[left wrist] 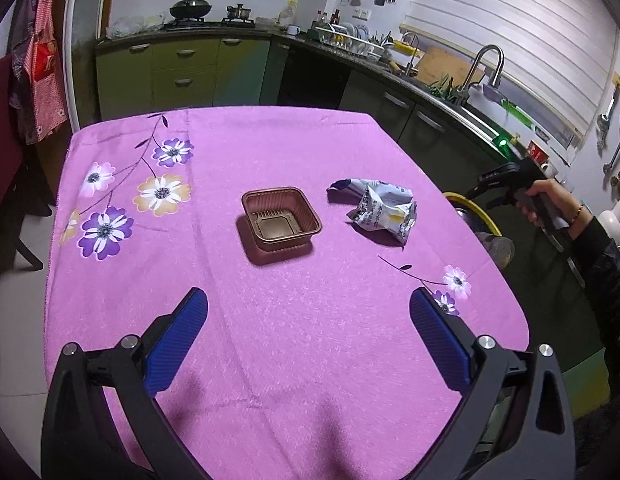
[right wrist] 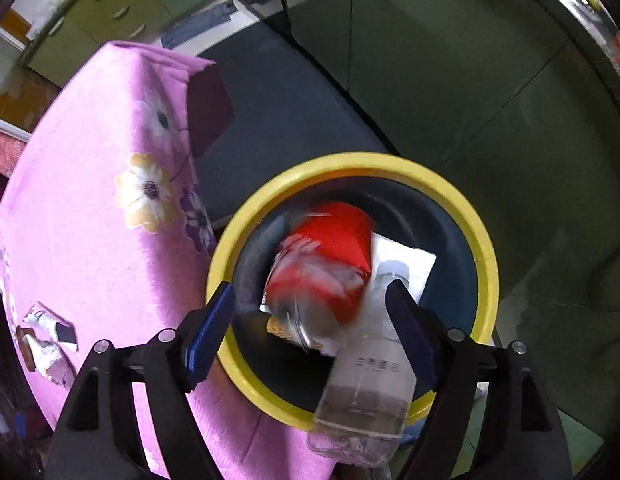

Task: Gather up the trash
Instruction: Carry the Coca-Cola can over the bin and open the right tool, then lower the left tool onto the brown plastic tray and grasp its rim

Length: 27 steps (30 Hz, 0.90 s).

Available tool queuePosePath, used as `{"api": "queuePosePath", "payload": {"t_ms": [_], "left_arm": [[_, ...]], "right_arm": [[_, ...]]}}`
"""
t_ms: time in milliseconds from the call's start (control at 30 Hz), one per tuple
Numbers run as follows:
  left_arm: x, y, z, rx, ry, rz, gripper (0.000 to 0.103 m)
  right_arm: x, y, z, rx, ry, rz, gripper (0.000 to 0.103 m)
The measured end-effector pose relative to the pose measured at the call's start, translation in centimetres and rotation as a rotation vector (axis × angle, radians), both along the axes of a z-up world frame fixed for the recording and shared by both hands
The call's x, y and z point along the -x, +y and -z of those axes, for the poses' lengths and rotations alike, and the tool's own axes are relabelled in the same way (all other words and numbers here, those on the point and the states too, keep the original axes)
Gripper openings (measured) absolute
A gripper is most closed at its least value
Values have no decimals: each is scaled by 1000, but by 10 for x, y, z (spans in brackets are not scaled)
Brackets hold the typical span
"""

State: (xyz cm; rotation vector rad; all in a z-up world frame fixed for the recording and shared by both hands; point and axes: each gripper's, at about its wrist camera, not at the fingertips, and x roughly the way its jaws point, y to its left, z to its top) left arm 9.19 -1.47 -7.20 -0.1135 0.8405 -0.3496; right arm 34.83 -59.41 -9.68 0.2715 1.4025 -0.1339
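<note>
Trash on the table is 2 pieces: tray [left wrist: 280, 222] and wrapper [left wrist: 379, 210], both ahead of the released left gripper [left wrist: 308, 334], tray nearer. The right gripper [right wrist: 310, 330], jaws apart, hangs over the bin [right wrist: 479, 232]; a bottle [right wrist: 369, 364] drops free.

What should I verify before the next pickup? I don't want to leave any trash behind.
1. Right gripper jaws open: ok.
2. Clear plastic bottle free of the pads: cannot tell; it is clear of the left one but lies close against the right one.
3. Bottle fully inside the yellow-rimmed bin: cannot tell; its base overlaps the rim.
4. Left gripper open and empty: ok.
5. Table cleared: not ok; a brown plastic tray and a crumpled wrapper lie on the pink tablecloth.
</note>
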Motion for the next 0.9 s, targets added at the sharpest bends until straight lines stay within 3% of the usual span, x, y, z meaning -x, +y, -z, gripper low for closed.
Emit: {"api": "queuePosePath", "payload": {"t_ms": [233,433,633,833,900], "left_arm": [[-18,-6,9,-48,50,-30,96],[-62,-1,13,-85,149,-88,96],[-113,-7,15,-113,266,-76,96],[-151,-10,35,-130,410,-101,96],[-158,-9,42,-130,448,-116,90]], "right_arm": [[63,35,-52,-45,-173,-87,77],[109,74,-74,-52,-261,-171,77],[128,100,-77,-81,-304,-243,77],[140,105,-69,-93,-317,-270,77],[140,102,-65,-99,-313,-273,77]]}}
